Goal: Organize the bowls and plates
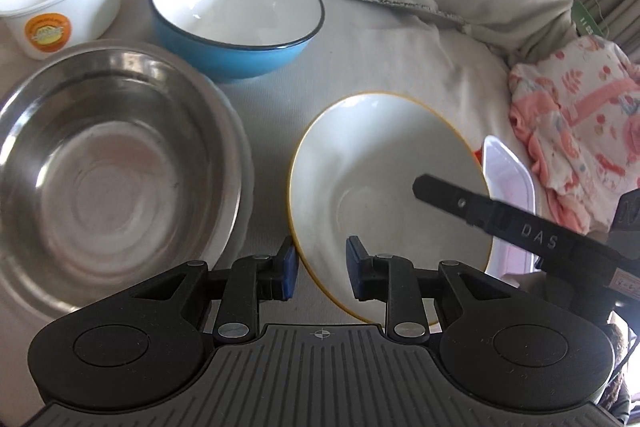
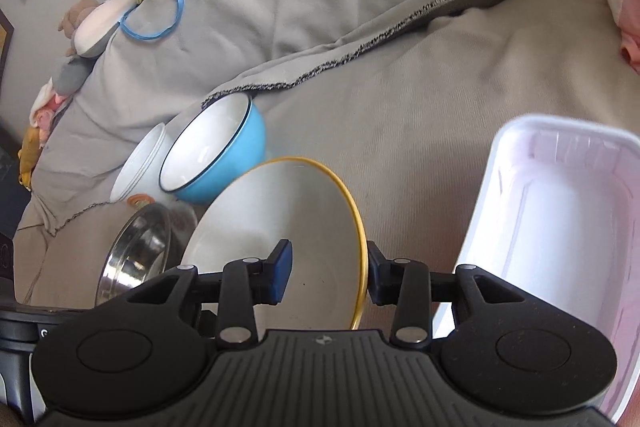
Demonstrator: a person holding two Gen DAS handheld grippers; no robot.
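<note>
The light is soft and bright, like daylight. It looks brightest at the top right in the left wrist view. The steel bowl [image 1: 108,163] shines with pale rings. The blue bowl [image 1: 236,15] has small white glints inside. Soft shadows lie under the bowls on the cloth [image 1: 400,39]. Both views bend a lot at the edges and go dark in the corners. Far things look a bit fuzzy.
</note>
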